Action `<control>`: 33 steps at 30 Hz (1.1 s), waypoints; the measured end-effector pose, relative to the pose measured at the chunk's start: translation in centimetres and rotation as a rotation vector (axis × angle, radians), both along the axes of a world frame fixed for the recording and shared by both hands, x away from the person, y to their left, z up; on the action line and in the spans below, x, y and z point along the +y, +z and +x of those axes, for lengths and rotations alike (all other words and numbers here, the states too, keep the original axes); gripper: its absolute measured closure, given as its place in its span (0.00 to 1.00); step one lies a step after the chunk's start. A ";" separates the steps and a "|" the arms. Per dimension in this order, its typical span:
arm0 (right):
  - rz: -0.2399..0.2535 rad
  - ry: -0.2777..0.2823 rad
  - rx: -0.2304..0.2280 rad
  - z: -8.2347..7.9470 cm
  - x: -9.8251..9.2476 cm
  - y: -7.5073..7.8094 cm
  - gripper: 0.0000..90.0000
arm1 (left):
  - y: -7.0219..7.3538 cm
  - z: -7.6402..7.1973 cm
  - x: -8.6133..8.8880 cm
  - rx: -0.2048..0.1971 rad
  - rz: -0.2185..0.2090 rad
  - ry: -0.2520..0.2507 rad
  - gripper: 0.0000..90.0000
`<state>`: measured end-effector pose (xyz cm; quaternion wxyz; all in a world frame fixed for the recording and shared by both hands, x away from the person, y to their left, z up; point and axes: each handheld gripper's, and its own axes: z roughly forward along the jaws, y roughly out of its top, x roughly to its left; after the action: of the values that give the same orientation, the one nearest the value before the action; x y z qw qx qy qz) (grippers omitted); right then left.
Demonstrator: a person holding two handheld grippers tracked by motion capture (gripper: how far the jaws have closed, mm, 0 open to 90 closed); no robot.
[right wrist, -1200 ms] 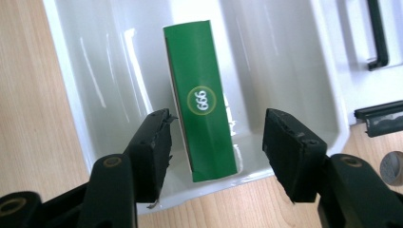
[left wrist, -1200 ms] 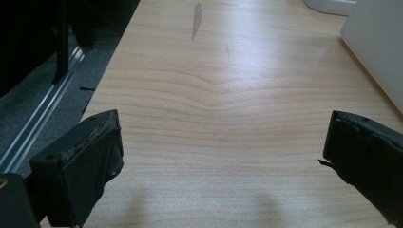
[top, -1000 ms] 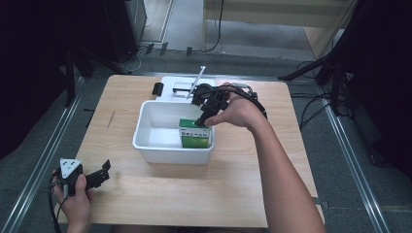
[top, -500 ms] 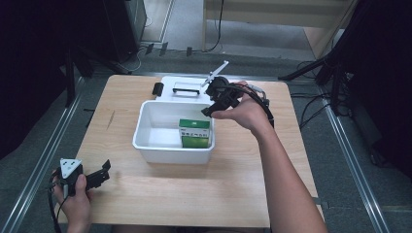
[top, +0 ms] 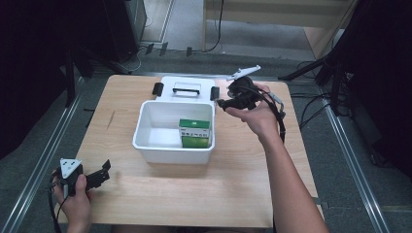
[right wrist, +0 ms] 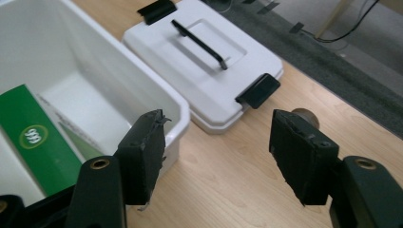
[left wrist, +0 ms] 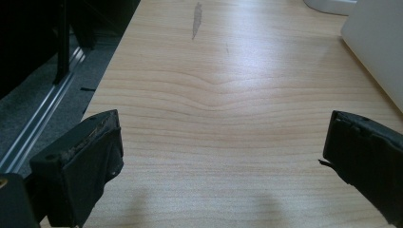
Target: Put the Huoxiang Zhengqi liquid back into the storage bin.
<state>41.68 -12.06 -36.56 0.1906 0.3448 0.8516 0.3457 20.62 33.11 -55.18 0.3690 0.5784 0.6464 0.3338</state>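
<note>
A white bin (top: pixel 172 155) stands mid-table with a green box (top: pixel 194 133) upright in its right half. Behind it lies the white lid (top: pixel 187 90) with a black handle and black latches. My right gripper (top: pixel 221 103) hovers just past the bin's far right corner, pointing left toward the lid. Its jaws have just been opening and hold nothing. In the right gripper view my right gripper (right wrist: pixel 218 128) frames bare wood between the bin (right wrist: pixel 142 71), the green box (right wrist: pixel 38 137) and the lid (right wrist: pixel 204 61). My left gripper (top: pixel 104 170) rests open at the table's front left.
In the left gripper view my left gripper (left wrist: pixel 221 142) looks along bare wood, with the bin's wall (left wrist: pixel 380 38) at the right. The table's left edge (left wrist: pixel 102 90) drops to a metal rail. Cables and stands surround the table on the floor.
My right gripper has moved from above the green box in the bin to the right and back, past the bin's corner. The box stays in the bin. The left gripper has not moved.
</note>
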 end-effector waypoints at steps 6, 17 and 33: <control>0.052 -0.048 -0.043 -0.3 -1.6 -0.8 0.38 | 0.0 0.0 0.0 0.001 0.001 0.000 0.00; 0.174 -0.148 -0.135 -1.6 -5.3 -2.5 0.33 | 0.0 0.0 0.0 0.002 0.000 0.000 0.00; 0.258 -0.318 -0.195 -5.3 -9.5 -4.8 0.14 | 0.0 0.0 0.0 0.000 0.000 0.001 0.00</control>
<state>36.41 -21.55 -41.37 0.2781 0.4614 0.7128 0.4491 20.60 33.13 -55.18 0.3689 0.5781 0.6466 0.3340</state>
